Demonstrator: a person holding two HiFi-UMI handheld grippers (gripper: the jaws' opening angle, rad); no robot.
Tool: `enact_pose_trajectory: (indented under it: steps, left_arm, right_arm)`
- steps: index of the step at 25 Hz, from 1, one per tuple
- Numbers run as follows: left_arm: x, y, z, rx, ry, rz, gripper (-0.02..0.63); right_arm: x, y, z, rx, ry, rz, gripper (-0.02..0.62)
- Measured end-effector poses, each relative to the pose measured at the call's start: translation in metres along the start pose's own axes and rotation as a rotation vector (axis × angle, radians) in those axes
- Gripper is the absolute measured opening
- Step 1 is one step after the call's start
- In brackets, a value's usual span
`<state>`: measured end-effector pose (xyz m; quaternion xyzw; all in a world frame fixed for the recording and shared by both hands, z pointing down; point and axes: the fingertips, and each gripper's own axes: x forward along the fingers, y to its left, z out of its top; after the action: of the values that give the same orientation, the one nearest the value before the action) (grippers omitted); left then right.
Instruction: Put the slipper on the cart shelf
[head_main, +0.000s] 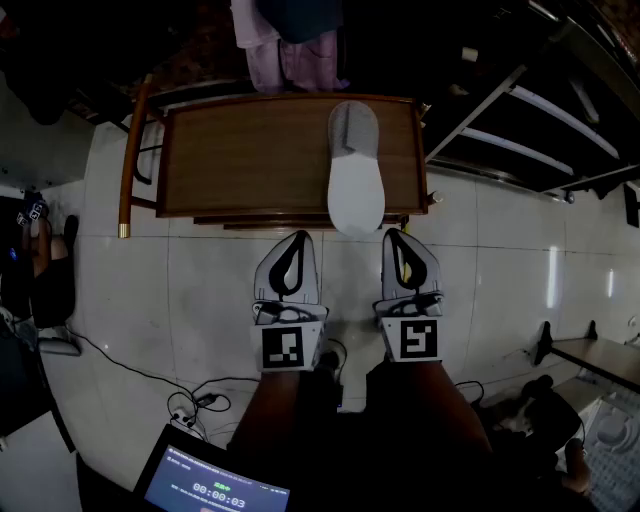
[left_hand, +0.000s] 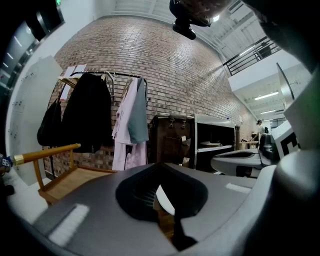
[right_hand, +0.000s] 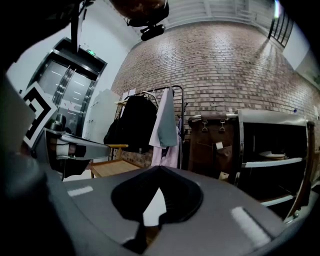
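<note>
While the wooden cart (head_main: 230, 150) fills the upper middle of the frame, both tongs hang short of its near edge, over the floor tiles (head_main: 200, 300); the left gripper (head_main: 298, 238) has its jaws pressed together on nothing. Right of centre, the pale slipper (head_main: 355, 170) lies lengthwise on the cart's top, one end jutting past the near edge, probably the easiest place to pinch it; the right gripper (head_main: 392, 236), just lower right of that end, is likewise closed and empty

A red-brown brick wall (left_hand: 170, 70) rises behind a metal clothes rack (left_hand: 95, 73) hung with coats (left_hand: 90, 112); pale glossy floor tiles (head_main: 200, 300) reflect light.
</note>
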<state>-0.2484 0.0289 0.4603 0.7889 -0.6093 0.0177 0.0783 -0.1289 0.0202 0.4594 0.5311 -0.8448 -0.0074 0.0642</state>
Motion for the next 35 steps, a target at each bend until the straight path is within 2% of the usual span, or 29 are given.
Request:
enact_pose_trajectory:
  steps: [4,8,9,10,11,15,18,21,26,31,33,35]
  left_arm:
    - [0.009,0.002,-0.003,-0.002,0.002,0.004,0.015]
    - [0.012,0.001,-0.003,0.004,0.004,-0.008,0.015]
    - [0.013,0.0,-0.002,0.005,0.004,-0.011,0.015]
    - [0.014,-0.001,0.0,0.009,0.004,-0.013,0.015]
    - [0.014,-0.001,0.001,0.014,0.005,-0.014,0.015]
    - [0.015,-0.003,0.003,0.028,0.016,-0.018,0.015]
    - [0.016,-0.008,0.007,0.026,0.01,-0.02,0.015]
    - [0.015,-0.013,0.006,0.046,0.015,-0.03,0.015]
    - [0.013,-0.012,0.002,0.036,0.028,-0.024,0.015]
    - [0.01,-0.011,0.001,0.032,0.028,-0.022,0.015]
    - [0.009,-0.009,0.001,0.018,0.027,-0.019,0.015]
    - [0.009,-0.008,0.002,0.022,0.026,-0.021,0.015]
  right_arm:
    - [0.011,-0.002,-0.013,0.01,0.019,0.024,0.002]
    - [0.015,-0.014,-0.036,0.07,0.076,0.003,0.003]
    - [0.016,-0.017,-0.041,0.087,0.094,0.004,0.019]
    - [0.018,-0.02,-0.047,0.112,0.113,0.008,0.066]
    - [0.018,-0.023,-0.054,0.148,0.131,0.009,0.071]
    - [0.014,-0.036,-0.083,0.352,0.205,0.004,0.084]
    - [0.011,-0.038,-0.107,0.571,0.28,0.043,0.127]
    - [0.013,-0.033,-0.125,0.728,0.339,0.083,0.158]
    - [0.029,-0.027,-0.143,0.965,0.376,0.112,0.2]
    - [0.048,-0.016,-0.161,1.265,0.421,0.128,0.244]
    - [0.055,-0.011,-0.167,1.353,0.45,0.141,0.245]
    - [0.061,-0.006,-0.169,1.398,0.472,0.158,0.245]
